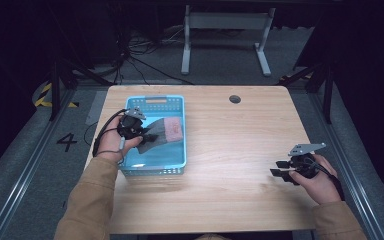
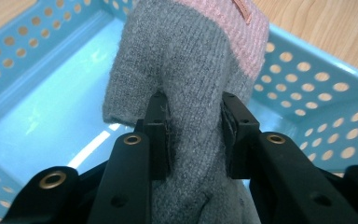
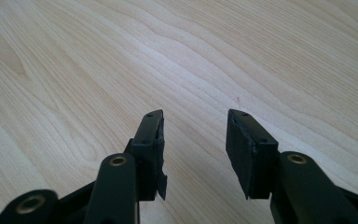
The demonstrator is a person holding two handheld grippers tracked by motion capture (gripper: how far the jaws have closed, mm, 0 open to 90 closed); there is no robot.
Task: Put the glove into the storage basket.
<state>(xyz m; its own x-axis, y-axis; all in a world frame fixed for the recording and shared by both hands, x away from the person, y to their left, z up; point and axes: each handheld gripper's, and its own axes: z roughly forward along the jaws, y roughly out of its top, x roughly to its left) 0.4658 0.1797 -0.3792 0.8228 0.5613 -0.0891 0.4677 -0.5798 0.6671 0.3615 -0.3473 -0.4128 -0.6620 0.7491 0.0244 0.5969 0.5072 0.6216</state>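
A wooden tabletop (image 1: 220, 150) seen from above, with a light blue plastic basket (image 1: 177, 165) as the landmark, standing on the left half of it. Nearest the viewer, two forearms in tan sleeves come in from the bottom edge. The right gripper (image 1: 279, 169) is held low over bare wood, well to the right of the basket and apart from it. Its fingers (image 3: 151, 135) stand apart with nothing between them, only wood grain behind them in the right gripper view.

Farther in, the left gripper (image 1: 147, 138) reaches over the basket from its left side. Its fingers (image 2: 158, 135) are closed on a knitted sock (image 2: 191, 70), pinching a fold of the grey part between the two pads. The sock is grey with a pink band at its far end, and a small tag shows on the pink part. It hangs inside the basket's outline, above the smooth blue floor, with the pink end pointing toward the basket's right wall. Whether any part of the sock touches the floor cannot be told.

The basket walls are pierced with rows of round holes.

Beyond the basket, a small round dark opening (image 1: 235, 99) sits near the tabletop's far edge.
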